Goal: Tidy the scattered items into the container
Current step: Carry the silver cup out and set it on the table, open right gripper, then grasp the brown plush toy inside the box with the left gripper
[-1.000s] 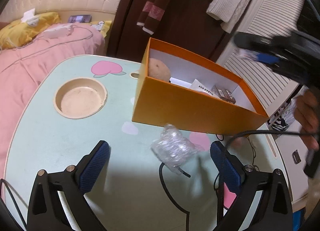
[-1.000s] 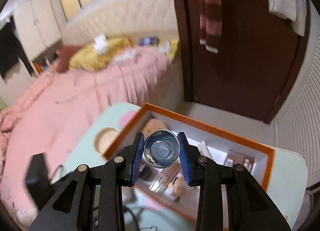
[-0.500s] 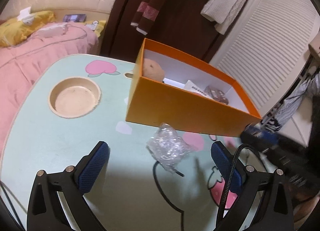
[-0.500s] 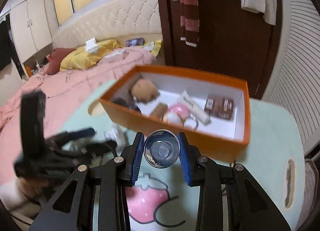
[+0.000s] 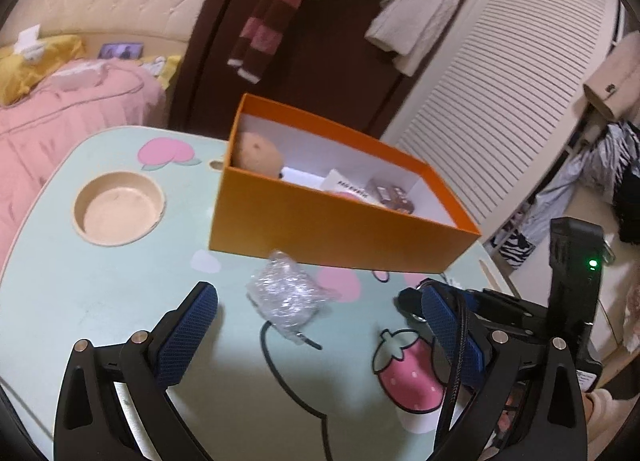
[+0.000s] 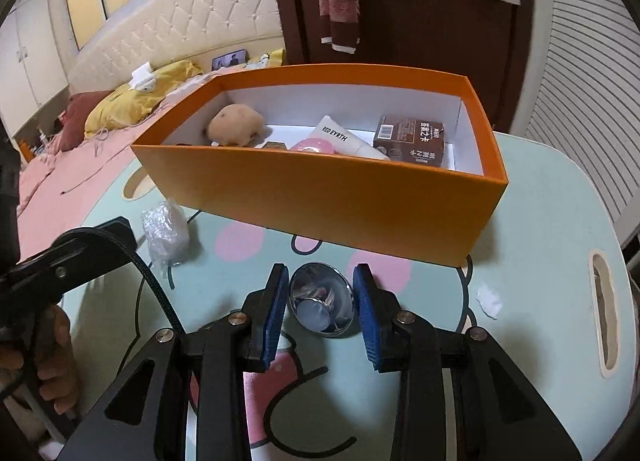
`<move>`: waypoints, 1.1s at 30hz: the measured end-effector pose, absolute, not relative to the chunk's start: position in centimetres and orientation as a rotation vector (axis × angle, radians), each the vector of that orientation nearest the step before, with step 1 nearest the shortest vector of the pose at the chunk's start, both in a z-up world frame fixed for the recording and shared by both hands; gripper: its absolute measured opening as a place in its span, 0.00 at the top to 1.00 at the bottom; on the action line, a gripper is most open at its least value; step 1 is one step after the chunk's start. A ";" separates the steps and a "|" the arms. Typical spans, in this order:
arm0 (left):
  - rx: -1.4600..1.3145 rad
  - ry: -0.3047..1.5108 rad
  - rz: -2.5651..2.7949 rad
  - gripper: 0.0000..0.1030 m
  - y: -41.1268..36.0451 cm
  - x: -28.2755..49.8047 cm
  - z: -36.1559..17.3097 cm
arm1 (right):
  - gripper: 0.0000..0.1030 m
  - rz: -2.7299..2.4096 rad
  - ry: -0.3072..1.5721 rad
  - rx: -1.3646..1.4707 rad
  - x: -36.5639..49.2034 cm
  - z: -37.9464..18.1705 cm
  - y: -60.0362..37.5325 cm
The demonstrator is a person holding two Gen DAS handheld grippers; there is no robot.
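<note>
An orange box (image 5: pixel 328 217) (image 6: pixel 328 201) stands on the pale green table, holding a plush toy (image 6: pixel 236 127), a white tube (image 6: pixel 348 139), a pink round item and a brown packet (image 6: pixel 412 141). A clear crumpled plastic bag (image 5: pixel 286 295) (image 6: pixel 166 229) lies on the table in front of the box. My left gripper (image 5: pixel 316 325) is open and empty, with the bag between and just beyond its fingertips. My right gripper (image 6: pixel 322 301) has its pads slightly apart around a small shiny metal cup (image 6: pixel 322 305), low over the table in front of the box.
A round recessed cup holder (image 5: pixel 118 209) sits in the table's left part. A black cable (image 5: pixel 280 357) runs across the table near the bag. A white scrap (image 6: pixel 490 297) lies at the right, next to a slot handle (image 6: pixel 604 309). A pink bed lies beyond the table.
My right gripper has come down from above the box to the table in front of it, and its pads have parted around the metal cup. The left gripper stayed near the bag.
</note>
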State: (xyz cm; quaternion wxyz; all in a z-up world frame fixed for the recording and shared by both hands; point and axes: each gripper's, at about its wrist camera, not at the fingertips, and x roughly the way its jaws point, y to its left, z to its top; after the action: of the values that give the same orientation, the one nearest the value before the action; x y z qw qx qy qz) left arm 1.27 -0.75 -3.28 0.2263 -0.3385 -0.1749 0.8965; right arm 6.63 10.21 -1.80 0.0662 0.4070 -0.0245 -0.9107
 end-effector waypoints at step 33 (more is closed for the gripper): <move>-0.885 -0.437 2.617 0.01 -1.9 1.6 -1.0 | 0.24 -2.814 -0.108 0.923 10.1 1.4 10.8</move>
State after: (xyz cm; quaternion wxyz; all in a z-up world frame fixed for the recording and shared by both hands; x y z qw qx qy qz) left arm 1.64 -1.93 -1.02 0.1717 -0.3117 -0.1539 0.9218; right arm 10.05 10.80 1.36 0.0887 0.3103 -0.0362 -0.9458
